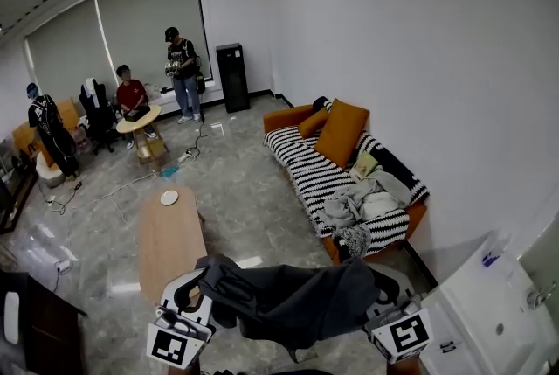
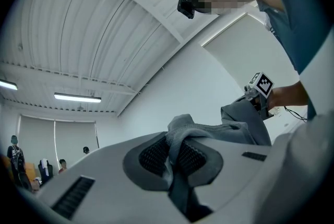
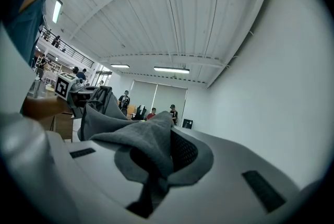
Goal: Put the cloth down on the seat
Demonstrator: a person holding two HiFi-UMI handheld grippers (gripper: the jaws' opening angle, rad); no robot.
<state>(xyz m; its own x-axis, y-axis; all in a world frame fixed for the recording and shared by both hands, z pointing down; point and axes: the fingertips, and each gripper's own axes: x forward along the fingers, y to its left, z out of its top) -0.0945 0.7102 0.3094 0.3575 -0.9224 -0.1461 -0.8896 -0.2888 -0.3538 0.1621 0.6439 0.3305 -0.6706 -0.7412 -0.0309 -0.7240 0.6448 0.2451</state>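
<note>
A dark grey cloth (image 1: 288,299) hangs stretched between my two grippers low in the head view, above the floor. My left gripper (image 1: 203,284) is shut on its left edge; in the left gripper view the cloth (image 2: 180,137) is pinched between the ribbed pads. My right gripper (image 1: 377,290) is shut on the right edge, the cloth (image 3: 143,147) bunched over its jaws. The seat, an orange sofa with a black-and-white striped cover (image 1: 310,172), stands ahead to the right along the wall, apart from the cloth.
On the sofa lie orange cushions (image 1: 341,130) and a heap of pale clothes (image 1: 358,205). An oval wooden table (image 1: 168,242) with a white dish (image 1: 169,197) stands left of centre. Three people (image 1: 131,98) stay at the far end. A white unit (image 1: 489,312) is at lower right.
</note>
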